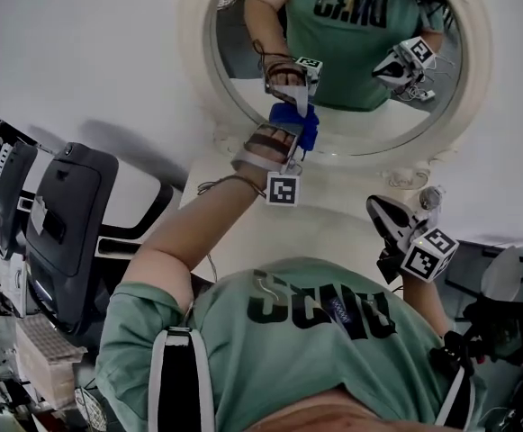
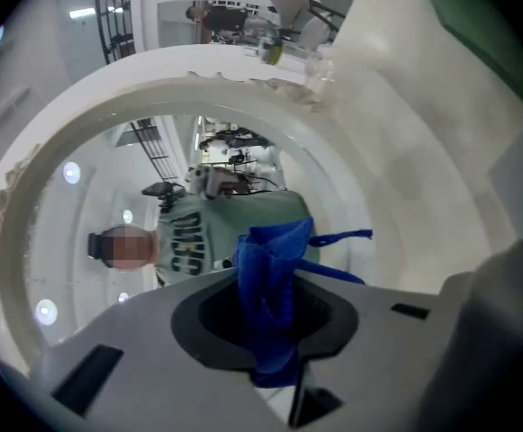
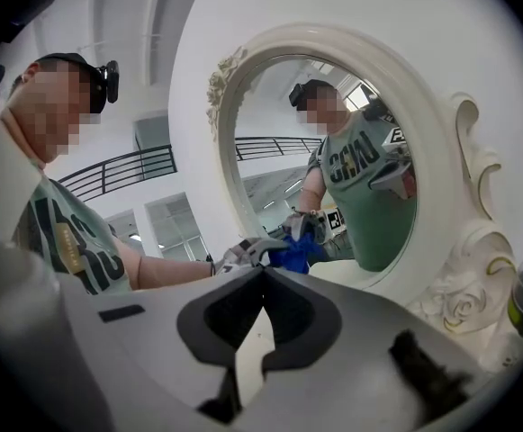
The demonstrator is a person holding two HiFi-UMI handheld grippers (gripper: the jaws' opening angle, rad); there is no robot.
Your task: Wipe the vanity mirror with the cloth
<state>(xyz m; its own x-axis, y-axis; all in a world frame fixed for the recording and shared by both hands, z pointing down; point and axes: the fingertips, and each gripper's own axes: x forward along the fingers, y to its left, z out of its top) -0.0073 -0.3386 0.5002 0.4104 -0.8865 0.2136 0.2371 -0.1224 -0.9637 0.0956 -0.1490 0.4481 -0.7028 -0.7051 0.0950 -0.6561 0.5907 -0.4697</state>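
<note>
The left gripper point(image 2: 275, 318) is pinching a bunched blue fabric cloth point(image 2: 275, 259) between its jaws. The wad is standing up out of them, with a loose strip trailing off to one side. In the head view this gripper point(image 1: 293, 140) is reaching forward on an outstretched arm, and the cloth point(image 1: 294, 120) is meeting its own reflection, so it appears to be pressing against the round vanity mirror with the ornate white frame point(image 1: 243, 106), low on the glass and just above the bottom of the frame. The glass is lying straight ahead along the jaws. Most of it is spreading upward and to both sides of the contact spot, so the coming strokes will probably be calling for sweeps up and across with the cloth kept flat against the surface. The right gripper point(image 3: 261, 327) is showing its jaws pressed together with nothing between them. In the head view it point(image 1: 385, 219) is hanging well apart from the mirror, low and to the right near the person's chest. The left gripper is clearly the nearer one and is doing the wiping.
</note>
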